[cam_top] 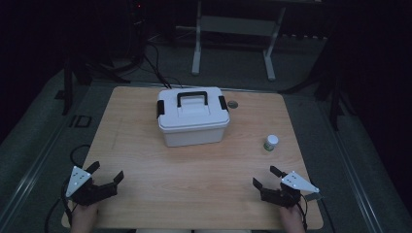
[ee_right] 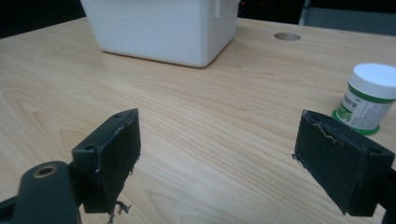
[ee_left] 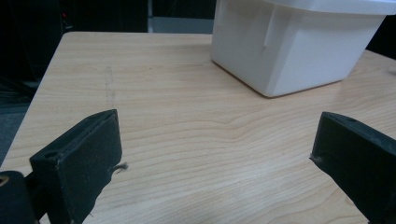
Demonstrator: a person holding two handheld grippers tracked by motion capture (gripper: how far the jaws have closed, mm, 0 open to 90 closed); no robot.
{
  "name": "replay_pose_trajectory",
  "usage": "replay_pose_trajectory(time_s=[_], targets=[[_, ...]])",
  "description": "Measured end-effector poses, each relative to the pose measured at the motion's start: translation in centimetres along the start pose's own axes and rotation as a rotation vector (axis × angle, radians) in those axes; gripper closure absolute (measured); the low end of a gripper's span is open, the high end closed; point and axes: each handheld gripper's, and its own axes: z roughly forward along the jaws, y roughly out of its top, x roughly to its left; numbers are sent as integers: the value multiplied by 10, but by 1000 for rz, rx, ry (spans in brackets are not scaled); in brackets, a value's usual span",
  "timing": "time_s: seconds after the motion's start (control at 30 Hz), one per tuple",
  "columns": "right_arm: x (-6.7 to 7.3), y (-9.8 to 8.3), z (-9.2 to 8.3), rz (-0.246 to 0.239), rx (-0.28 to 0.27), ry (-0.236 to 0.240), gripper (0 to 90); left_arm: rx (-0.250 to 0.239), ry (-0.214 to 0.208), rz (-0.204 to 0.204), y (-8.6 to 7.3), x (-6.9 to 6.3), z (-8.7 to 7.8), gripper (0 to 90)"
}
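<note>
Resting at the near table edge, the left gripper and right gripper are held with jaws apart and empty, so an approach toward the latched white storage box at mid-table, or the small jar right of it, is judged next.

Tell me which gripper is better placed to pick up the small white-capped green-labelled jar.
Probably the right gripper: the small white-capped jar stands on its side of the wooden table, just ahead of its open jaws. The left gripper, also open, sits at the opposite near corner.
</note>
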Motion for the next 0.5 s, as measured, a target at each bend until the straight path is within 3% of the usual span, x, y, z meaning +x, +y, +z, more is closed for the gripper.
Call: replay_pose_trajectory(time_s=[0.13,0.23,0.27,0.3,0.33,0.37,0.4,0.5], targets=[[-3,-3,2,3,33,-13,143,22,39,15,-1,3,-1,15],[-5,-1,2,25,16,-8,143,37,15,-9,0,5,0,15],[-7,0,3,34,10,6,142,60,-17,0,0,5,2,15],[-7,0,3,34,10,6,142,60,-17,0,0,5,2,15],[-8,0,6,30,26,-8,142,85,-65,-12,1,4,4,15],[-8,0,7,36,28,-5,142,85,-65,-12,1,4,4,15],[-9,1,10,46,44,0,142,89,-80,12,4,-1,5,15],[-10,8,17,74,59,4,142,77,-112,27,7,-3,7,15]])
